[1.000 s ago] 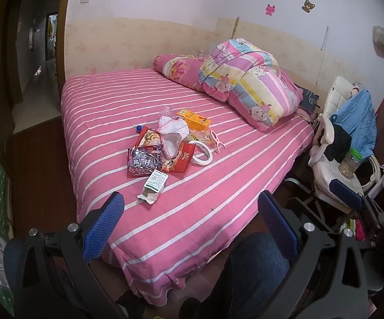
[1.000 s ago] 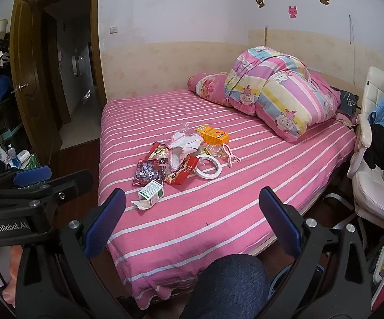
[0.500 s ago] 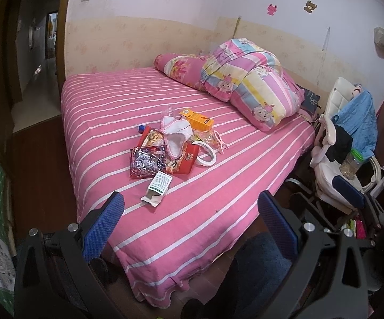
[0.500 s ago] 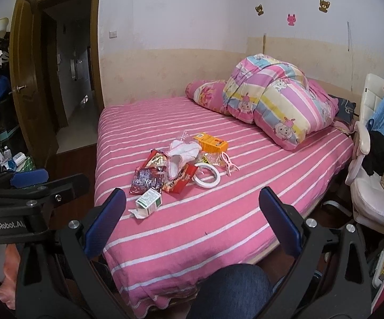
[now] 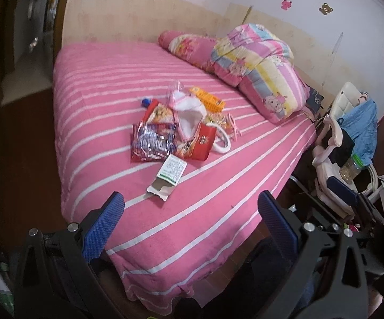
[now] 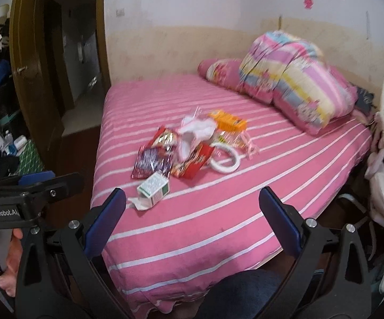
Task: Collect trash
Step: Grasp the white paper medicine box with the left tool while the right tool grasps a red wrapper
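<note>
A heap of trash lies on the pink striped bed [image 5: 218,199]: a torn white-green carton [image 5: 169,176] [image 6: 153,187] nearest me, a purple snack bag [image 5: 152,143] [image 6: 153,162], a red snack bag [image 5: 199,145] [image 6: 192,162], a white crumpled wrapper [image 5: 189,114], an orange box [image 5: 207,99] [image 6: 227,122], a white tape ring [image 6: 225,159] and a pink clip [image 6: 250,146]. My left gripper [image 5: 190,220] is open and empty, short of the carton. My right gripper [image 6: 192,218] is open and empty over the bed's near edge.
A folded striped quilt [image 5: 261,63] and a pink pillow [image 5: 189,45] lie at the bed's head. A white chair with clothes and a jar [image 5: 351,143] stands right of the bed. An open wooden door [image 6: 32,79] and clutter are at the left.
Both grippers have moved forward toward the bed, so the trash heap looks larger and closer. Both stay open and empty.
</note>
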A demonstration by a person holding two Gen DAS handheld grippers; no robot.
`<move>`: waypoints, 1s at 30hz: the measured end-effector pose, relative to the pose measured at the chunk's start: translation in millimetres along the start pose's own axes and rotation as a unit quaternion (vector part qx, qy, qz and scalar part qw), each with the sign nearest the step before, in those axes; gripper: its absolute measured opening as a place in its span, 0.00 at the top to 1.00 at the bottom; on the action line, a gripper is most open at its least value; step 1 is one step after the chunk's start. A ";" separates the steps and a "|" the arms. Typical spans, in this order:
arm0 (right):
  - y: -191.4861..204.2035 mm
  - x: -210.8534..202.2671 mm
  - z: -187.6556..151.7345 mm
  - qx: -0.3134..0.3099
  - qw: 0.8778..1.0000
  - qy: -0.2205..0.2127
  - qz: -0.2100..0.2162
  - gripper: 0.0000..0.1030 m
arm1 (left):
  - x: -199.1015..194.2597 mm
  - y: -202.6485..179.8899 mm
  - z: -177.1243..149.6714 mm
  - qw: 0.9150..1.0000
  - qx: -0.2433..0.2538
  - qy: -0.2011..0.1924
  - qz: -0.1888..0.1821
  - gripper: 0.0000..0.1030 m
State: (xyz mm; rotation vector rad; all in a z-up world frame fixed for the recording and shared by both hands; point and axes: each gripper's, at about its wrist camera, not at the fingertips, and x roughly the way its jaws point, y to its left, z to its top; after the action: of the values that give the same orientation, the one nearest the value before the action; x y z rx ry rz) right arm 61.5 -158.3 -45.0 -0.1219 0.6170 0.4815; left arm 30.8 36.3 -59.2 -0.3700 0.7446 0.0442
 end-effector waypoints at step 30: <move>-10.2 273.2 51.0 0.086 0.967 0.165 0.175 0.08 | 237.6 59.9 22.7 0.990 0.023 0.128 -0.048 0.42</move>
State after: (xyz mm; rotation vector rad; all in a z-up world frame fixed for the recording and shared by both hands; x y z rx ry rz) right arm 286.9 -46.0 -162.9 0.0765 1.0133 0.7554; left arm 210.7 78.5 -221.6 -0.3717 0.9784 -0.1126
